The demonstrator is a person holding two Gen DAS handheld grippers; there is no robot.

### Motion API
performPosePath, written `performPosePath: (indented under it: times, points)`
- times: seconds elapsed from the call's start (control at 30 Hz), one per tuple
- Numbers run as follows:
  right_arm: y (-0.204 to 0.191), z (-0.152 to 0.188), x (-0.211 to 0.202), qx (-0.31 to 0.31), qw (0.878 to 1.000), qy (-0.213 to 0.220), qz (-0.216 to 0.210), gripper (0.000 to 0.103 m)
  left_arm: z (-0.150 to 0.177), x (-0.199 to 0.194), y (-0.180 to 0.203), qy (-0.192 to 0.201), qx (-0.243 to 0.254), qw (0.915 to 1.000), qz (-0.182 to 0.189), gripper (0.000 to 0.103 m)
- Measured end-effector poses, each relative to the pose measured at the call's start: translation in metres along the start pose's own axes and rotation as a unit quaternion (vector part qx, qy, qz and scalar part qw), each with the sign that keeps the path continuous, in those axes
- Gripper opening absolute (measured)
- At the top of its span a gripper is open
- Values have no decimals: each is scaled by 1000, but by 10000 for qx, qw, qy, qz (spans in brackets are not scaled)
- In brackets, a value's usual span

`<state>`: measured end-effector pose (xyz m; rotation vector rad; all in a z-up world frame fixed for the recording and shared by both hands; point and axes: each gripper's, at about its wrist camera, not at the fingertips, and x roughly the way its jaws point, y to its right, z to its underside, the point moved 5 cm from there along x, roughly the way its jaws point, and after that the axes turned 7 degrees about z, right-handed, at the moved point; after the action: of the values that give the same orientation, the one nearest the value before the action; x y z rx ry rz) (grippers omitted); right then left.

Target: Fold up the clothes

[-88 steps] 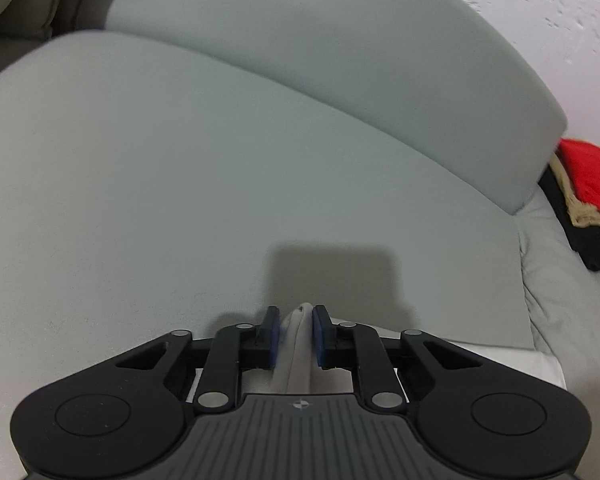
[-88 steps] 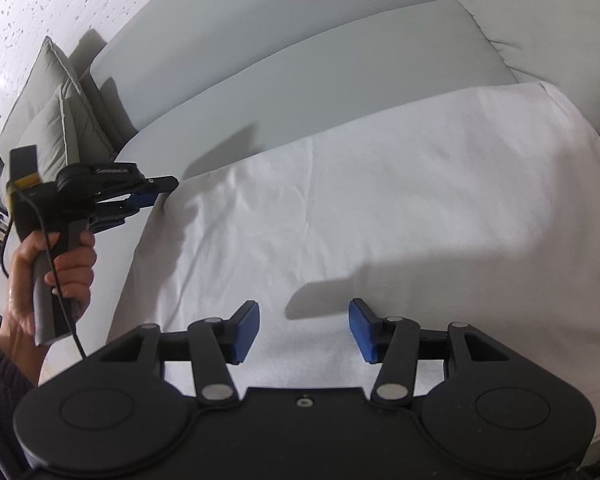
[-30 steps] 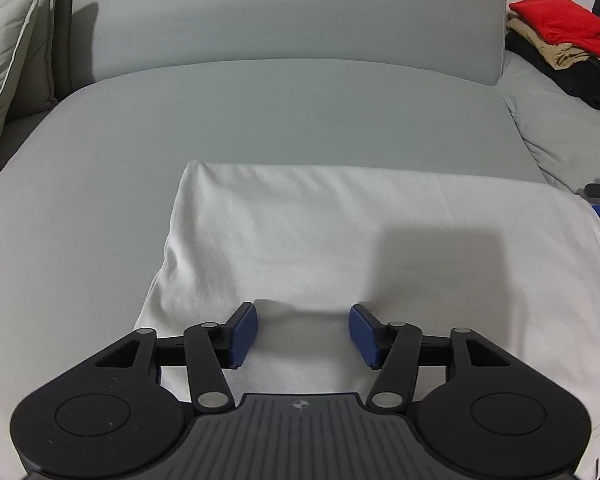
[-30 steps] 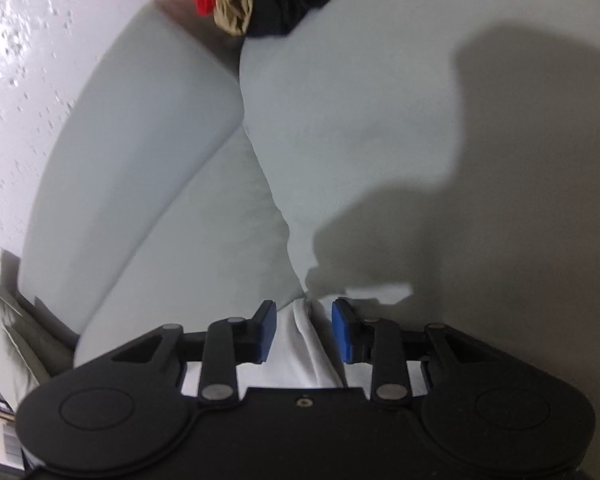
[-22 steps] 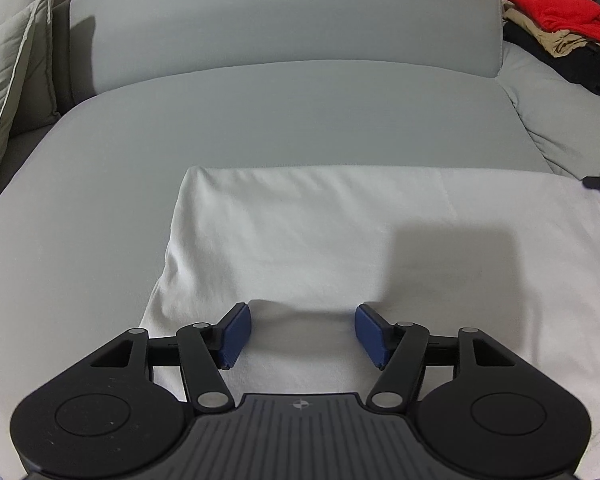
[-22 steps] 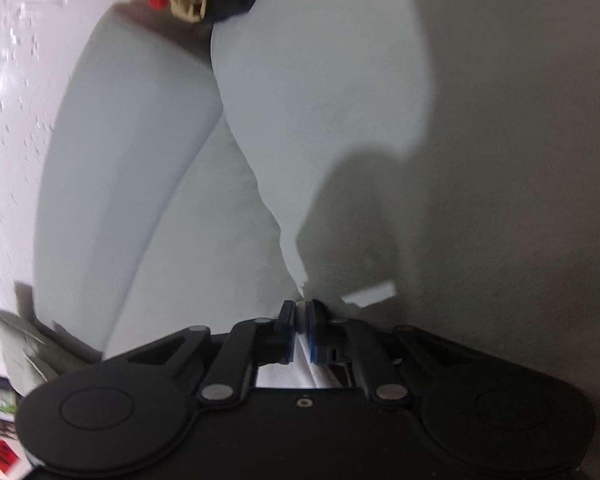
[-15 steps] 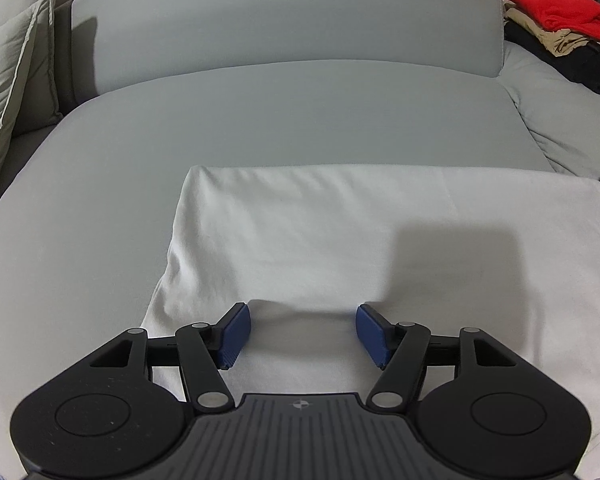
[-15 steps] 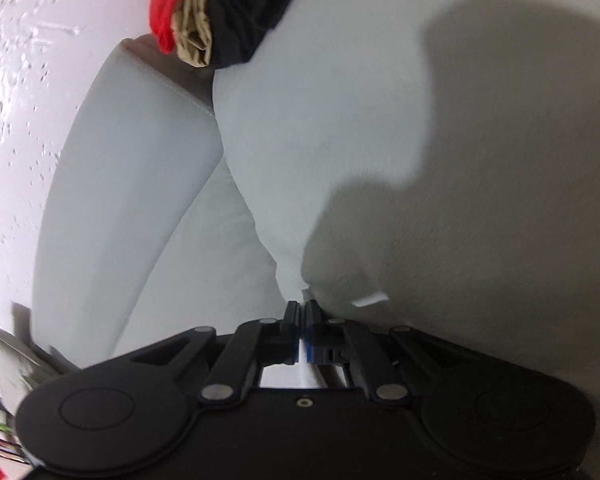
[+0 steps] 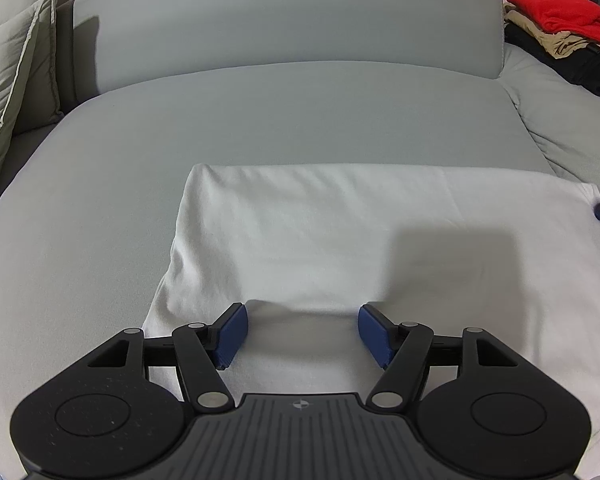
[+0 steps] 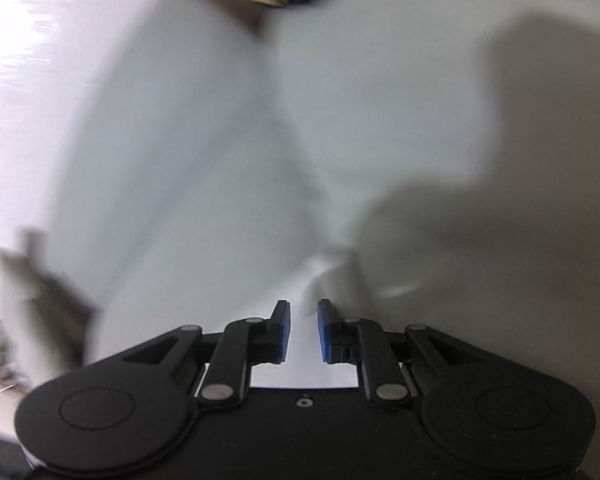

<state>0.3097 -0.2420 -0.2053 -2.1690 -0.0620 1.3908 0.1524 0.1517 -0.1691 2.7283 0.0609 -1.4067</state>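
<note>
White garment [image 9: 340, 232] lies flat on the sofa [image 9: 260, 120], long axis left to right. Left gripper [image 9: 302, 334] hovers agape over its near edge; right gripper [image 10: 303, 330], slightly parted, straddles the far right corner.

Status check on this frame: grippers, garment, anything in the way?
Left gripper open above white garment. Right gripper jaws slightly apart, white cloth between them; view blurred. Garment flat on sofa. Folded pile far right, clear.

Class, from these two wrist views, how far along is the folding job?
Done: the white garment lies flat with a folded far edge. In hand: nothing; the left gripper is open above it, the right gripper slightly parted at its corner. Left: further folds and stacking with the folded pile.
</note>
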Motion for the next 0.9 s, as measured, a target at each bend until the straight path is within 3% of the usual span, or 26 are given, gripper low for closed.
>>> performPosePath:
  times: [0.07,0.17,0.2,0.23,0.27,0.33,0.43,0.5,0.53,0.57,0.6,0.67,0.8,0.87,0.9]
  points:
    - [7,-3,-16,52,9988,435,225,0,1,-1,0,17,14,10000,-11,66]
    - [4,3,-53,-476,9840,1477,875,1,4,-10,-5,174,20,9998,-138,66]
    - [6,9,-62,-504,9811,1641,894,4,7,-17,-8,297,10,9994,-175,58]
    - [8,14,-69,-446,9835,1630,638,9,9,-26,-12,469,-11,9988,-150,48]
    - [10,20,-75,-368,9863,1577,315,14,12,-34,-16,645,-29,9978,-112,47]
    - [8,31,-74,-232,9910,1118,-695,23,16,-42,-23,809,-46,9965,-191,39]
    - [-3,51,-50,-388,9945,333,-914,26,24,-33,-35,500,-175,9963,-674,37]
    - [1,59,-31,-325,9980,-13,-545,24,30,-30,-42,328,-253,9953,-878,42]
    - [6,62,-25,-230,9992,-84,-328,7,33,-33,-44,298,-264,9944,-982,46]
    - [14,61,-26,-75,9999,-4,-115,0,38,-37,-48,263,-349,9933,-1074,50]
    - [21,61,-30,51,9999,147,58,0,45,-42,-53,255,-492,9922,-1113,55]
    - [31,65,-41,42,9987,355,355,0,59,-54,-62,279,-787,9901,-1130,56]
    - [34,94,-67,-881,9844,1019,1135,0,91,-76,-79,407,-1112,9871,-1080,60]
    - [41,110,-72,-996,9828,1099,1104,0,104,-84,-85,513,-1186,9865,-1010,56]
    - [48,118,-77,-911,9851,1070,991,0,103,-87,-83,592,-1224,9859,-975,47]
